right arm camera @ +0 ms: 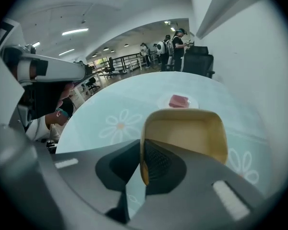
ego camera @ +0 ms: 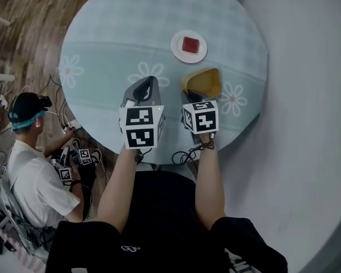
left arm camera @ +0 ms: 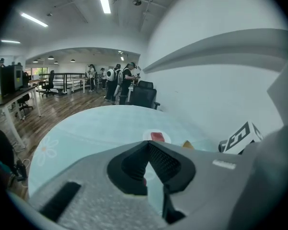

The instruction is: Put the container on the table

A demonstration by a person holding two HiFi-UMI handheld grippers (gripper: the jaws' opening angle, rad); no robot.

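Surface [ego camera: 113,33]: pale blue-green, faint checks, white daisies w/ orange centres. Container [ego camera: 203,83]: mustard yellow. Plate [ego camera: 175,51], far side: white, w/ red block [ego camera: 190,44] on it. Left tool [ego camera: 145,89] & right tool [ego camera: 194,98]: grey, black ribbed pads; marker cubes [ego camera: 141,127] white w/ black squares. Floor [ego camera: 23,27], left: dark brown wood planks. Seated person [ego camera: 31,181], near left: white shirt, black cap w/ teal band.

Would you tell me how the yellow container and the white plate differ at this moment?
Shape: the yellow container is deep and squarish with rounded corners, while the white plate is flat and round.
Contents: the container is empty, while the plate bears a red block.
Hold: the right gripper clamps one wall of the container, while the plate lies untouched on the table.
Both are plain, single-coloured dishes.
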